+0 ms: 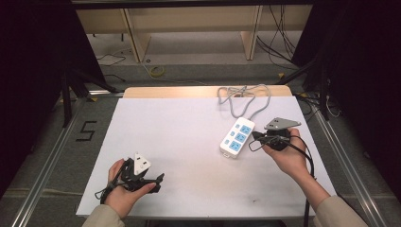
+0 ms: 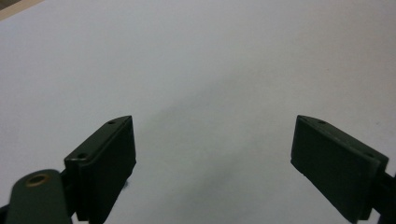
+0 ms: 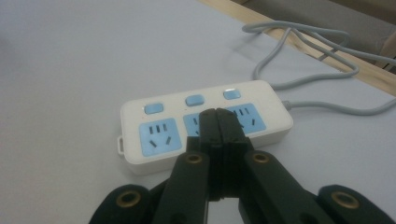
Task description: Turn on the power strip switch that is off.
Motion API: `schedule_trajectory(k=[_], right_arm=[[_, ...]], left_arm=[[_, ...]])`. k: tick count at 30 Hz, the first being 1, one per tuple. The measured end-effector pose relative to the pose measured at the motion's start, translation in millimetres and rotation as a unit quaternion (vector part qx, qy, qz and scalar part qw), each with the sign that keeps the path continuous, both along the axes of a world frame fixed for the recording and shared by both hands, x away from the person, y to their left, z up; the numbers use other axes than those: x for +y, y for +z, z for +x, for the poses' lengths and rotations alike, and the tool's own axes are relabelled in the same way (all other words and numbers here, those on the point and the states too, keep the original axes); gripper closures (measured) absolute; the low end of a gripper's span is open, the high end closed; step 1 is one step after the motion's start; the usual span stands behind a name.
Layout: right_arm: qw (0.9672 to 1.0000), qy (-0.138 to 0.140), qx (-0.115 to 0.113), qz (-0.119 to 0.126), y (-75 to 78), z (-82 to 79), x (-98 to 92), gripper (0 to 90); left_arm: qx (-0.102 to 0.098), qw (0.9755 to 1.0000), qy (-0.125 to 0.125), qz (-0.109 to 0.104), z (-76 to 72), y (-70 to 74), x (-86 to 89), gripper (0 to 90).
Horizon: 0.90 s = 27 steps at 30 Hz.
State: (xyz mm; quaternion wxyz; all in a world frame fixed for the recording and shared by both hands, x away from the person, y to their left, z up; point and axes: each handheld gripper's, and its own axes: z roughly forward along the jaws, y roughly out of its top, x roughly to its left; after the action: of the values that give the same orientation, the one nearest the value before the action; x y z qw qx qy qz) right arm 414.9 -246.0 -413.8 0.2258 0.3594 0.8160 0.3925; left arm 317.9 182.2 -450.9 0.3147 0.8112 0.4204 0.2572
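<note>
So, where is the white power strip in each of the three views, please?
High view: power strip right of centre, beside the right gripper.
Left gripper view: not in it.
Right gripper view: centre, behind the shut jaws.
Shared landmark: its grey cable.

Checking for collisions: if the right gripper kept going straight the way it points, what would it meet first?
Probably the power strip: the shut right gripper aims at its middle socket, though whether it already touches is unclear.

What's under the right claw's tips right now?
The right claw, jaws shut, points at the white power strip, hiding part of its middle blue socket. Whether it touches the strip can't be told.
</note>
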Motion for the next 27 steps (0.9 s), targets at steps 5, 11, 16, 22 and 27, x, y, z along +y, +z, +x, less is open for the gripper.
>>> schedule_trajectory(k=[5, 11, 16, 22, 27], right_arm=[[1.0, 0.002, 0.003, -0.003, -0.2, 3.8, 4.0, 90.0], [1.0, 0.004, 0.006, -0.004, -0.1, 8.8, 7.7, 90.0], [0.9999, 0.003, 0.008, -0.006, -0.7, 11.4, 9.0, 90.0], [0.9999, 0.002, 0.008, -0.006, -0.6, 15.9, 12.0, 90.0], [0.9999, 0.004, 0.012, -0.008, -3.5, 20.0, 15.7, 90.0]], left_arm=[[0.0, 1.0, 0.0, -0.001, 0.0, 0.0, 0.0, 13.6], [0.0, 1.0, 0.0, -0.001, 0.1, -0.2, 0.0, 13.6], [0.001, 1.0, -0.001, 0.0, 0.0, 0.1, -0.2, 13.7], [-0.003, 1.0, 0.002, -0.002, 0.2, 0.8, 0.5, 14.0], [-0.002, 1.0, 0.002, -0.002, 0.3, 0.3, 0.2, 14.1]])
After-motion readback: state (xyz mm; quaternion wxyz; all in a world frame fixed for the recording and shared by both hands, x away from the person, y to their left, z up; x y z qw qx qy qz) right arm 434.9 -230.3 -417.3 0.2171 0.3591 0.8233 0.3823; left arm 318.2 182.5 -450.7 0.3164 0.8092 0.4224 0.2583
